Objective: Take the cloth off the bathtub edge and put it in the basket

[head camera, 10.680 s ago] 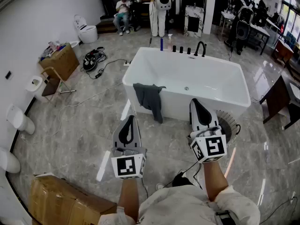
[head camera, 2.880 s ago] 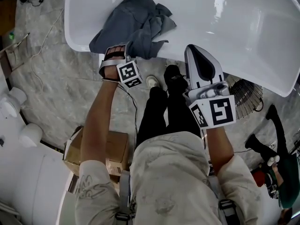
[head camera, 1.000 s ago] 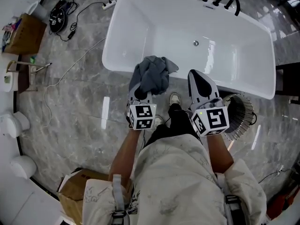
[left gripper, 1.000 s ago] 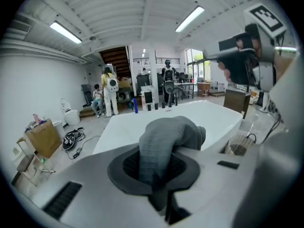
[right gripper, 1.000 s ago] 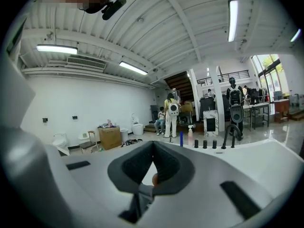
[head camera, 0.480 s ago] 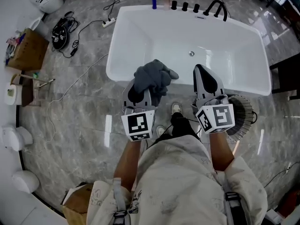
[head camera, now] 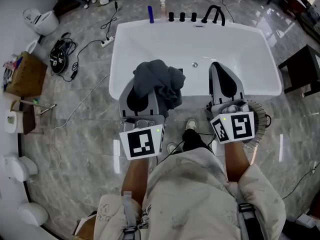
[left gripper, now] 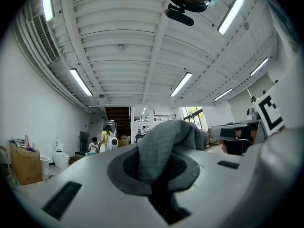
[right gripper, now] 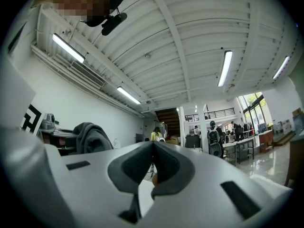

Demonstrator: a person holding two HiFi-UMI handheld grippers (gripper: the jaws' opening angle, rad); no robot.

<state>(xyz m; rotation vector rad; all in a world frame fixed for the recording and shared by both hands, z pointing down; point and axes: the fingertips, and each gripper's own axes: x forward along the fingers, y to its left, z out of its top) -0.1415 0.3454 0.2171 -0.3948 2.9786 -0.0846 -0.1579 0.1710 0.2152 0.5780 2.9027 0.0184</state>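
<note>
Above bathtub (head camera: 125,44), bunched grey cloth (head camera: 157,84)

The head view looks steeply down from above the left tongs (head camera: 141,95) and right tongs (head camera: 219,67), with the tub (head camera: 235,49) just past them. The left gripper view rides on its tongs, tipped up at the ceiling (left gripper: 123,37), very near the cloth (left gripper: 166,141). The right gripper view tips up too. All three see the cloth.
</note>
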